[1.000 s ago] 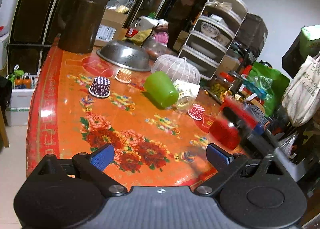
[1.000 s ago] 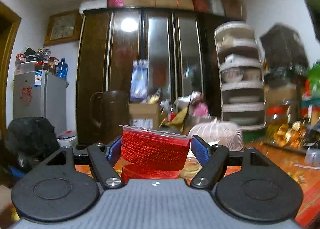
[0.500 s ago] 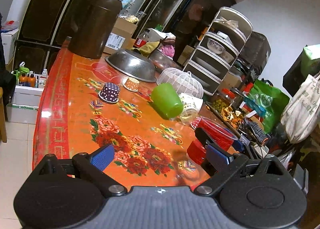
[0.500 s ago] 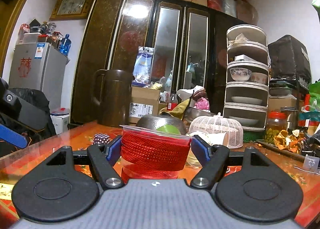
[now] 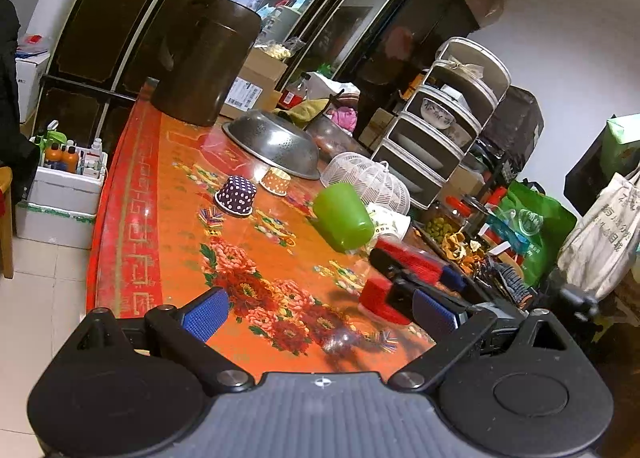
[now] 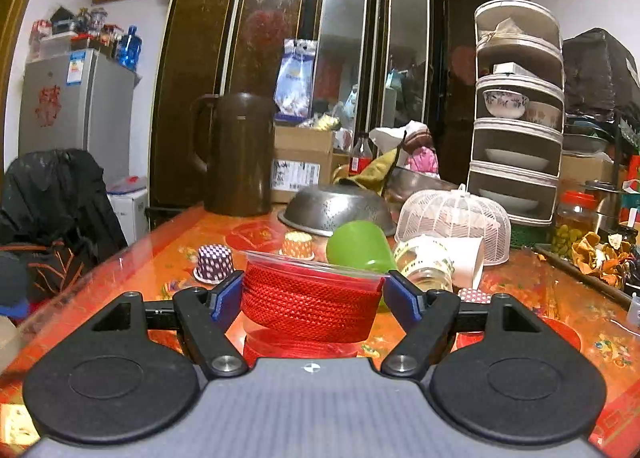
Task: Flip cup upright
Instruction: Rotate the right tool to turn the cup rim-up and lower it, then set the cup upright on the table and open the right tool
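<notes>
My right gripper point(image 6: 314, 296) is shut on a clear plastic cup wrapped in red cord point(image 6: 310, 300), held upright with its rim on top, low over the orange flowered table point(image 6: 540, 290). In the left wrist view the same red cup point(image 5: 384, 298) and the right gripper point(image 5: 420, 278) sit at the table's right side. My left gripper point(image 5: 320, 312) is open and empty, above the table's near edge.
A green cup point(image 5: 344, 216) lies on its side mid-table next to a glass jar point(image 6: 426, 264). Polka-dot cups point(image 5: 236, 196) point(image 5: 275, 181) stand upside down. Behind are a steel colander point(image 5: 274, 142), white mesh food cover point(image 5: 366, 180), brown jug point(image 5: 200, 58) and tiered rack point(image 5: 444, 118).
The right gripper has lowered the red cup, upright, toward the table. The left gripper has tilted back and stays open.
</notes>
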The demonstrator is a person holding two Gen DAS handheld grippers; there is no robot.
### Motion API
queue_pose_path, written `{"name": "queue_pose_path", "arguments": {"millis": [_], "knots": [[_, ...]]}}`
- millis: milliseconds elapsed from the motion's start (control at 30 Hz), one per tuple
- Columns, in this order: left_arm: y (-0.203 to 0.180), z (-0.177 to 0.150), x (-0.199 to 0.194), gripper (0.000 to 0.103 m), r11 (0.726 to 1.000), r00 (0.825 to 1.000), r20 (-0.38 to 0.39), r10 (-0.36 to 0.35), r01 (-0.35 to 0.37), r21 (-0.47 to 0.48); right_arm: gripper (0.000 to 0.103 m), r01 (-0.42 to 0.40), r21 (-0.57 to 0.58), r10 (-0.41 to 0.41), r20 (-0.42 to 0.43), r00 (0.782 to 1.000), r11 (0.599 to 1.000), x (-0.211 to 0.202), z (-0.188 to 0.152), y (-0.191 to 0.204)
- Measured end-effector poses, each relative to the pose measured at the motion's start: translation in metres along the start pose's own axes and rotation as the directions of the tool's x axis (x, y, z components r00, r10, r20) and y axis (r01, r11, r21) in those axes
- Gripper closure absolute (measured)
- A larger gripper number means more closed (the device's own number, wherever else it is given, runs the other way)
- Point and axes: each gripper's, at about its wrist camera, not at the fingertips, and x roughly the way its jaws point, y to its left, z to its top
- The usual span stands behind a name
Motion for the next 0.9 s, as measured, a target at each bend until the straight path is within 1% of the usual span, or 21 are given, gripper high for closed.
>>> {"name": "queue_pose_path", "arguments": {"millis": [133,167,333,533,667,700,733,767,833,900], "knots": [[0.003,-0.001,-0.001,0.003,1.0,1.0,0.0,-0.008,0.008,-0.009,0.027,0.007,-0.001,-0.008,-0.052,0.999,1.0,0.004,-0.005,0.003],[0.004,0.0,-0.002,0.003,1.0,1.0,-0.001,-0.008,0.008,-0.011,0.027,0.013,-0.005,-0.014,-0.054,0.998,1.0,0.004,-0.005,0.003],[0.006,-0.001,-0.005,0.003,1.0,1.0,0.005,-0.015,0.015,-0.021,0.027,-0.012,0.009,0.013,-0.119,0.993,1.0,0.004,-0.004,0.005],[0.005,-0.003,-0.005,0.003,1.0,1.0,-0.004,-0.022,0.022,-0.019,0.026,-0.024,0.023,0.027,-0.135,0.991,0.999,-0.002,-0.007,0.004],[0.002,-0.004,-0.004,0.003,1.0,1.0,-0.004,-0.016,0.016,0.0,0.018,-0.038,0.044,0.044,-0.141,0.989,0.998,-0.003,-0.007,0.0],[0.001,-0.003,-0.003,0.003,1.0,1.0,0.0,-0.007,0.007,0.01,0.013,-0.046,0.049,0.052,-0.136,0.989,0.998,-0.004,-0.007,0.0],[0.0,-0.004,-0.002,0.001,1.0,1.0,0.007,0.007,-0.007,0.022,0.006,-0.051,0.052,0.058,-0.127,0.99,0.997,-0.007,-0.007,-0.001],[-0.001,-0.005,-0.001,0.0,0.999,1.0,0.014,0.022,-0.022,0.038,0.003,-0.055,0.048,0.06,-0.118,0.991,0.997,-0.011,-0.007,-0.002],[-0.003,-0.007,0.002,0.0,0.996,0.999,0.01,0.051,-0.052,0.074,0.001,-0.056,0.048,0.06,-0.097,0.993,0.997,-0.021,-0.008,-0.008],[-0.008,-0.01,0.006,0.0,0.989,0.997,-0.009,0.08,-0.078,0.126,0.001,-0.069,0.091,0.078,-0.095,0.992,0.993,-0.035,-0.009,-0.02]]}}
